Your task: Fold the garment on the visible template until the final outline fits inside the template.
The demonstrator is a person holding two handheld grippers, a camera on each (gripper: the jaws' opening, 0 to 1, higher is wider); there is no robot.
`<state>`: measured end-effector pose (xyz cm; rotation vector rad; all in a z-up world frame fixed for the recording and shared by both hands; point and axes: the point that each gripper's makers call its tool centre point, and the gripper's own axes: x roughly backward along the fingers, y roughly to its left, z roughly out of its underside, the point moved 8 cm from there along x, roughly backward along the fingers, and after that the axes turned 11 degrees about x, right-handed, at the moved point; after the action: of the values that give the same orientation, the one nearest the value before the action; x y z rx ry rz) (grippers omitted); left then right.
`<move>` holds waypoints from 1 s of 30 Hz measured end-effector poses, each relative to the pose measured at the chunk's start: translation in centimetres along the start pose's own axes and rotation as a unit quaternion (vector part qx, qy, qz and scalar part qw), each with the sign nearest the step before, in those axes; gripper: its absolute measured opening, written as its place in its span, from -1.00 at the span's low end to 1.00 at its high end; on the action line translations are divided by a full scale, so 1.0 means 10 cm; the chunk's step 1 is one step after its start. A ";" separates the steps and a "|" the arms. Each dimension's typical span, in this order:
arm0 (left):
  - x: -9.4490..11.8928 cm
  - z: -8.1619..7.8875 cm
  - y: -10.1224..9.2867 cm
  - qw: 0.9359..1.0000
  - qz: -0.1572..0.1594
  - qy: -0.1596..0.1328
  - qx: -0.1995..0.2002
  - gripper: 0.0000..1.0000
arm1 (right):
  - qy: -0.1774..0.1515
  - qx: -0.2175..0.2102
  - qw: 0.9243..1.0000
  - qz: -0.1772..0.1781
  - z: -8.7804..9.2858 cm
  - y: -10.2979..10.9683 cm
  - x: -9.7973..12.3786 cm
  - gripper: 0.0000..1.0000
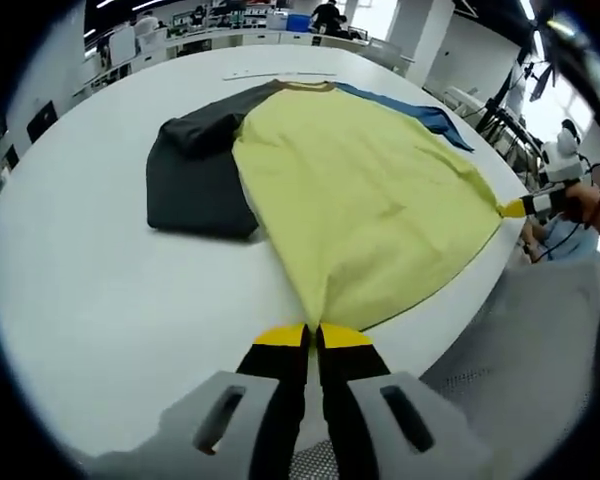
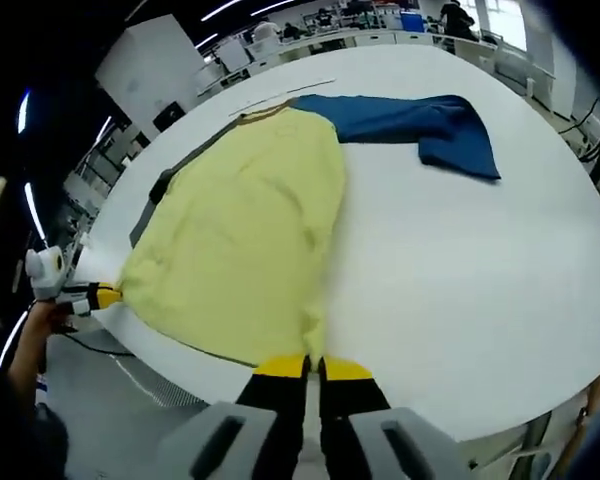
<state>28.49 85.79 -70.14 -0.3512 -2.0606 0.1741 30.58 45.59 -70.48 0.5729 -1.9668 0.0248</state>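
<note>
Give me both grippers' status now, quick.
Left gripper: shut on the yellow shirt hem corner.
Right gripper: shut on the shirt's other hem corner.

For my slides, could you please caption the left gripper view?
Left gripper pinches the yellow shirt's hem corner on the white table; right gripper holds the opposite corner.
</note>
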 end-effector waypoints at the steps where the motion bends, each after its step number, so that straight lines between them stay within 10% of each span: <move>1: 0.00 0.01 0.00 1.000 0.001 0.003 0.001 -0.99 | 0.005 0.011 1.000 0.004 0.01 0.01 -0.01 -1.00; 10: 0.01 0.04 0.00 1.000 0.003 -0.003 -0.016 -0.94 | 0.020 0.082 0.996 0.041 0.01 -0.03 0.05 -0.59; 20: -0.02 0.08 0.04 0.999 -0.001 0.008 0.036 -0.93 | 0.018 0.051 0.998 0.044 0.01 -0.08 -0.01 -1.00; 30: -0.02 0.12 0.02 0.999 -0.001 0.016 0.039 -1.00 | 0.026 0.050 0.998 0.037 0.02 -0.11 0.03 -1.00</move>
<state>27.53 85.89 -70.98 -0.3026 -2.0166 0.2448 30.70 44.47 -70.55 0.5576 -1.9434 0.1842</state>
